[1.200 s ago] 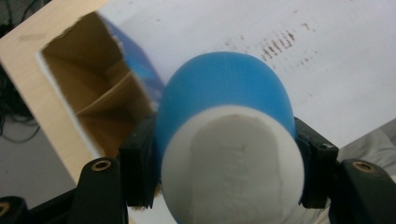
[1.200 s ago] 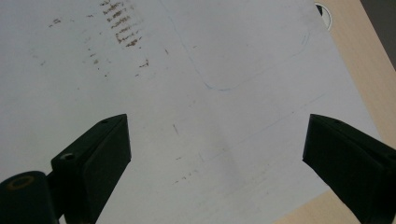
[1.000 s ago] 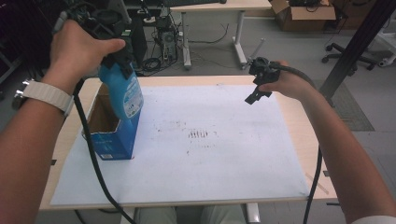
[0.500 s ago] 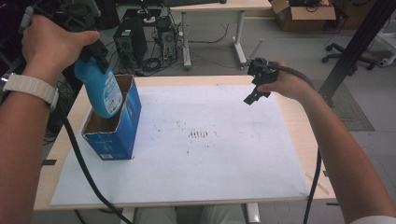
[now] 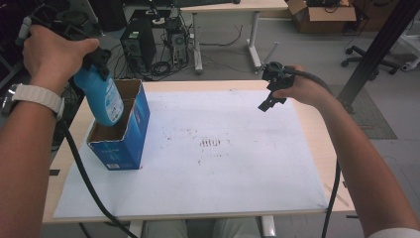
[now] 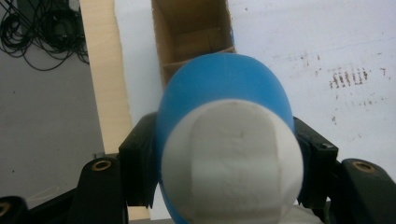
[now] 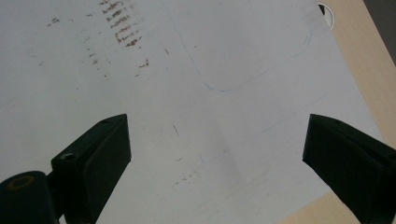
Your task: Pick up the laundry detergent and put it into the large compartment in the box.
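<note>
A blue bottle (image 5: pixel 102 97) with a white end (image 6: pixel 233 163) hangs tilted in my left gripper (image 5: pixel 97 63), which is shut on it. Its lower end is at the open top of a blue cardboard box (image 5: pixel 125 141) standing at the left of the table. In the left gripper view the black jaws press both sides of the bottle (image 6: pixel 224 88), and the box's brown inside (image 6: pixel 194 35) lies straight beyond it. My right gripper (image 5: pixel 270 99) hovers open over the far right of the white sheet (image 5: pixel 223 173). Nothing is between its jaws (image 7: pixel 217 144).
The white sheet carries brown smudges (image 5: pixel 210 143) near its middle. The bare wooden table edge (image 5: pixel 317 124) runs along the right. Behind the table, a computer tower (image 5: pixel 133 39) and cables sit on the floor. A black post (image 5: pixel 376 49) stands at the far right.
My left hand has carried the bottle leftward and a little lower, from the box's right side to its open top. The right gripper has stayed put.
</note>
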The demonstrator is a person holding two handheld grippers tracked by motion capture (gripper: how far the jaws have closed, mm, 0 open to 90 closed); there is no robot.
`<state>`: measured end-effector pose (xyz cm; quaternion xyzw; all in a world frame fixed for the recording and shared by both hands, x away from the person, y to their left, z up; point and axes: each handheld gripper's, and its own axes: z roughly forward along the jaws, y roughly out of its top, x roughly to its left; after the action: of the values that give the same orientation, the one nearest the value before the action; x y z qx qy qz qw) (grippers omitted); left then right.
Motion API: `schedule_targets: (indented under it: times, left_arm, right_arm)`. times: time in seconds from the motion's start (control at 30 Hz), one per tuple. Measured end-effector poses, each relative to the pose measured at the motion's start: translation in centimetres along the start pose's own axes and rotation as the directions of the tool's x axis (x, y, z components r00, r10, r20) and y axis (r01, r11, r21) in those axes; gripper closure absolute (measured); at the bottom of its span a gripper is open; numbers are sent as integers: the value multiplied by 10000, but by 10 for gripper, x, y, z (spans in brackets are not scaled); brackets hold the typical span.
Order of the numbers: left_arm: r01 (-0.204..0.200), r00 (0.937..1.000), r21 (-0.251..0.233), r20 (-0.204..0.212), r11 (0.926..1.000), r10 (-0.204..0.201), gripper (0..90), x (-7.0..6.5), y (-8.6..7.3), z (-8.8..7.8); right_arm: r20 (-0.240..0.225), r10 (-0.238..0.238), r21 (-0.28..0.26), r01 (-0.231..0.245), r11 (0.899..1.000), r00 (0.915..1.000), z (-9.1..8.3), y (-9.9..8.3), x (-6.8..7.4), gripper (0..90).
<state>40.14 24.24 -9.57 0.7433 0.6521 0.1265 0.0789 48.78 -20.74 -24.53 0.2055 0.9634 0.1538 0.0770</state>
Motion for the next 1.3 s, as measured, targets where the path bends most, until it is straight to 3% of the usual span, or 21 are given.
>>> schedule_targets:
  times: [0.67, 1.3]
  left_arm:
    - [41, 10000, -65, -55, 10000, -41, 376, 8, -6, 45]
    - [-141, 9995, 88, -288, 9999, 144, 375, 7, -15, 104]
  right_arm:
    - [-12, 76, 41, -76, 10000, 10000, 2, -2, -2, 79]
    - [-70, 201, 87, -200, 9998, 9998, 6, -6, -3, 79]
